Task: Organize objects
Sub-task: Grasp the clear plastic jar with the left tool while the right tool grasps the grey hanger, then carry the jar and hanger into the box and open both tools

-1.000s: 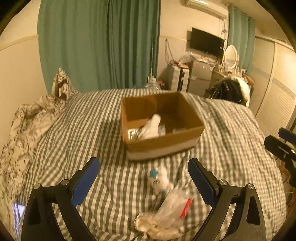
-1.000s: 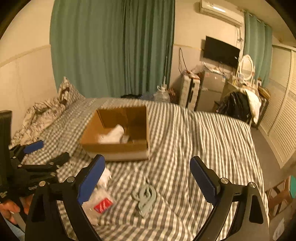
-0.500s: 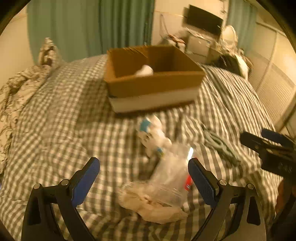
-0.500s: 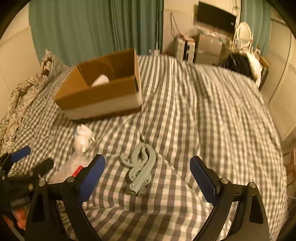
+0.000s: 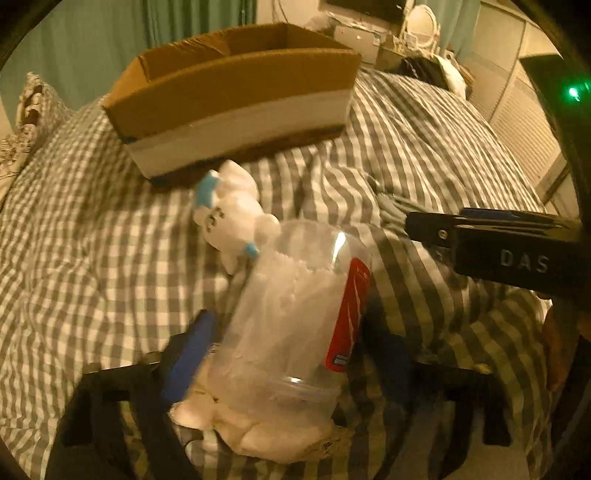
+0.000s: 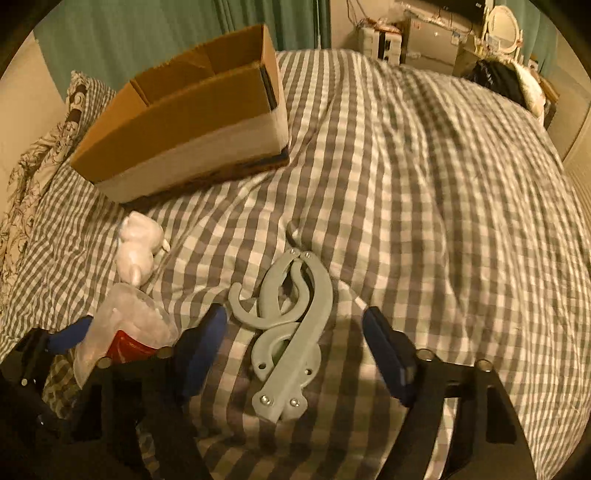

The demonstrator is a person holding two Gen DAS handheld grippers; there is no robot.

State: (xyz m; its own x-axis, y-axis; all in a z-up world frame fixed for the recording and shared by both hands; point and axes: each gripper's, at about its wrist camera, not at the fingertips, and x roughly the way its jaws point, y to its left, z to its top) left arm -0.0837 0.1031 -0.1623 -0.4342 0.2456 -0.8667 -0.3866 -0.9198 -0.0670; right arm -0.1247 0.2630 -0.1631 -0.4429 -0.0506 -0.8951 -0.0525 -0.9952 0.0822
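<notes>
A clear plastic bag with a red label [image 5: 295,314] lies on the checked bedspread, between the blue pads of my left gripper [image 5: 291,347], which is closing around it; contact is blurred. A white plush toy with blue trim [image 5: 232,218] lies just beyond the bag. My right gripper [image 6: 295,350] is open, its pads on either side of a grey folding hanger [image 6: 291,332] on the bed. The cardboard box [image 5: 236,99] stands behind; it also shows in the right wrist view [image 6: 184,125]. The bag [image 6: 122,332] and toy [image 6: 138,251] show at left there.
A patterned pillow [image 6: 33,166] lies at the far left of the bed. Green curtains, a cabinet with a round mirror [image 6: 502,22] and a dark bundle [image 6: 498,81] stand beyond the bed. The right gripper's body [image 5: 498,247] crosses the left wrist view.
Both grippers have dropped low toward the bed. The left one's pads have narrowed around the plastic bag. The right one has come down over the grey hanger.
</notes>
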